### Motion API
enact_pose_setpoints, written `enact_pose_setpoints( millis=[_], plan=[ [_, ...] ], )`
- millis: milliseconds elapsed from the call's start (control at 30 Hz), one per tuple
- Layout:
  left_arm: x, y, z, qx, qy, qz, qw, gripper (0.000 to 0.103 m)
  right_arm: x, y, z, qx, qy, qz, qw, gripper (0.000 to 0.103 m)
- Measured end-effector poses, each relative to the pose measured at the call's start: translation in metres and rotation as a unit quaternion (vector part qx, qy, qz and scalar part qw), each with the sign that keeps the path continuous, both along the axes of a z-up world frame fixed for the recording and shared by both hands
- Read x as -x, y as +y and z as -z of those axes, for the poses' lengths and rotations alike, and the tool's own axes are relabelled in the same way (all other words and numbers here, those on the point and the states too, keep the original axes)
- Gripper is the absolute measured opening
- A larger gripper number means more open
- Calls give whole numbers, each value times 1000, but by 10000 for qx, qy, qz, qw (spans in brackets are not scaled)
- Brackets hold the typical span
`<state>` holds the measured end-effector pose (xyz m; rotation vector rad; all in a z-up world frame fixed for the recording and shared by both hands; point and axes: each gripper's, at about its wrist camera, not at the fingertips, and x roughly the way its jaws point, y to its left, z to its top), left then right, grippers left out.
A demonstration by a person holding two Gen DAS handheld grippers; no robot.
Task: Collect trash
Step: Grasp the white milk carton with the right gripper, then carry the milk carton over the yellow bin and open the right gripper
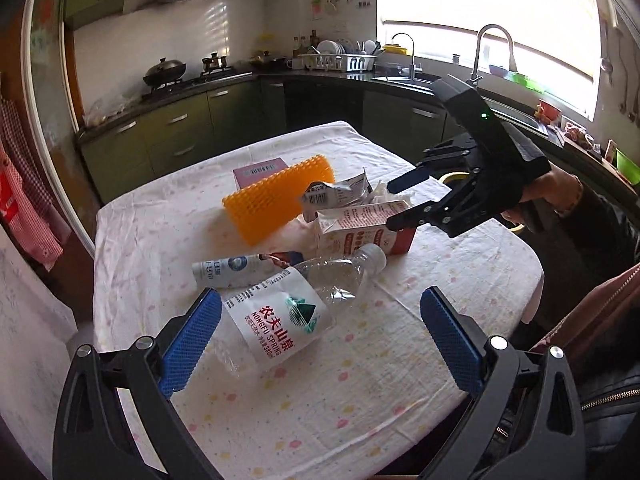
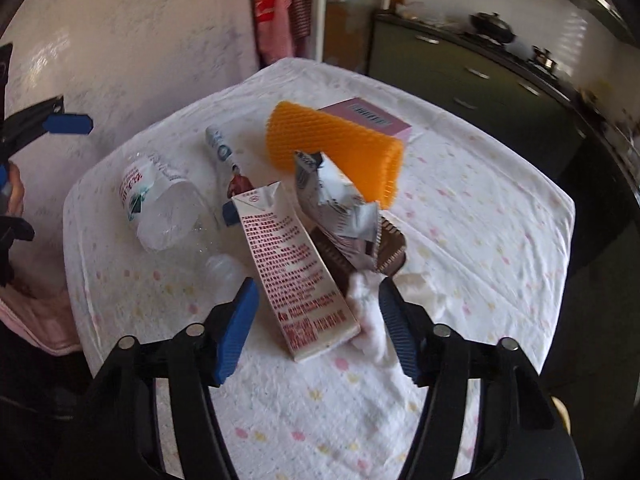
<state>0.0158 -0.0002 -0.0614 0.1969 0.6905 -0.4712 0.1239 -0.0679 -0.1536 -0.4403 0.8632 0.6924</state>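
Note:
Trash lies in a heap on the cloth-covered table. A crushed clear Nongfu Spring bottle lies between the open jaws of my left gripper; it also shows in the right wrist view. A red-and-white carton lies between the open jaws of my right gripper, with crumpled white tissue beside it. The right gripper hovers over the carton in the left wrist view. A silver wrapper, a small tube, an orange spiky roll and a pink box lie further off.
A brown wrapper lies under the silver one. Green kitchen cabinets, a stove with a wok and a sink with a tap ring the table. The person's pink jacket is at the right edge. A wall stands beyond the table.

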Motion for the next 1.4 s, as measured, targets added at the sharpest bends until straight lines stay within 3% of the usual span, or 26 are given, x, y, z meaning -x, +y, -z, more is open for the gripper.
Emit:
enact_pose_setpoints(
  millis=[133,633,1133,1300,1400],
  plan=[
    [-3,1,5,35,65,21,10000,98,-3,10,2,128,37,-281,9995,41],
    [-4,-4,14,12,147,108,9998,98,-15,37,22,483,327,-634,9963,35],
    [0,-14,15,-50,151,250,9996,98,25,14,-32,-403,74,-468,9981,34],
    [1,-22,14,-137,120,404,9990,98,45,-26,-52,-520,-233,103,9983,34],
    [0,-28,15,-172,122,519,9984,98,46,-85,-58,-532,-376,1067,9922,34]
  ],
)
